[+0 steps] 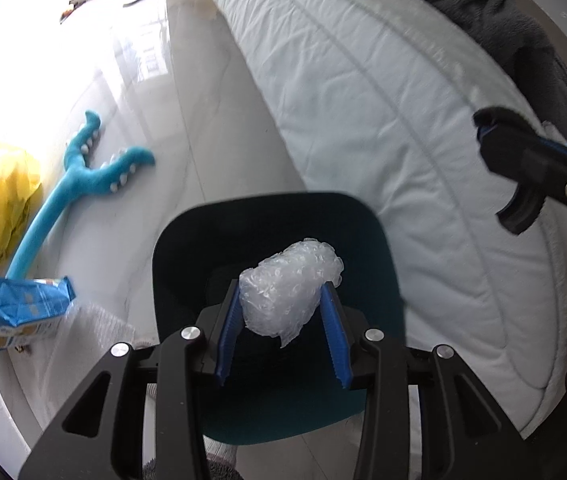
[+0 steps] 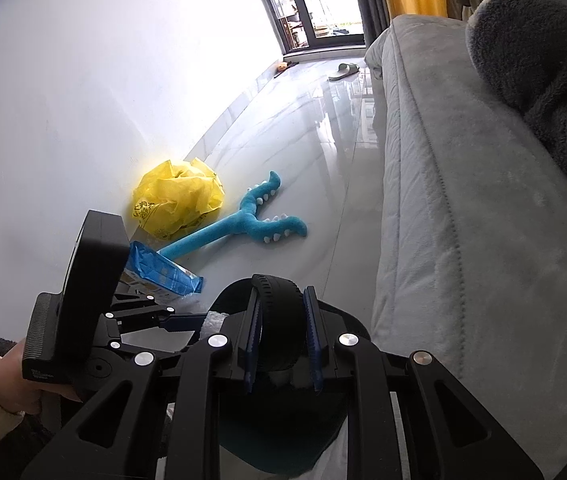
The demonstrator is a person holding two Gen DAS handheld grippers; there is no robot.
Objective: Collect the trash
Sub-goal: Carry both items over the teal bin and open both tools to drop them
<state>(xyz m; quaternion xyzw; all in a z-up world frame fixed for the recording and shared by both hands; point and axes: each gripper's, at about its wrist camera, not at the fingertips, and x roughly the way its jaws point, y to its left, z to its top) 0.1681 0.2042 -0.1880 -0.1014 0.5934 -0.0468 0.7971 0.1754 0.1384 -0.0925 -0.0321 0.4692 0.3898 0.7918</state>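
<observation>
So there's one dark teal bin (image 1: 379, 240) on the floor right beside the white mattress (image 1: 363, 100), and the left gripper (image 1: 283, 320) is hanging over its mouth, blue pads pinching a roll of bubble wrap (image 1: 289, 288). The wrap sits directly above the opening, not dropped in, and the inside of the bin is too dark to say what's in there. From the right wrist view, the right gripper (image 2: 283, 340) has its two fingers clamped on a black ribbed tire-looking ring (image 2: 279, 320), also over the same bin (image 2: 357, 326). That gripper (image 1: 523, 184) shows up at the right edge of the left view too. Over by the wall I count three loose things: one crumpled yellow plastic bag (image 2: 179, 200), one blue snack packet (image 2: 163, 272) just in front of it, and one long blue plush toy (image 2: 243, 224) with two forked, spiky ends lying on the glossy tile floor (image 2: 303, 128). There's also a sheet of clear bubble wrap (image 1: 95, 328) on the floor next to the bin, near the blue packet. One dark grey fleece blanket (image 2: 543, 60) is piled on the mattress, and one slipper (image 2: 343, 70) sits far off by the glass door (image 2: 315, 4).
</observation>
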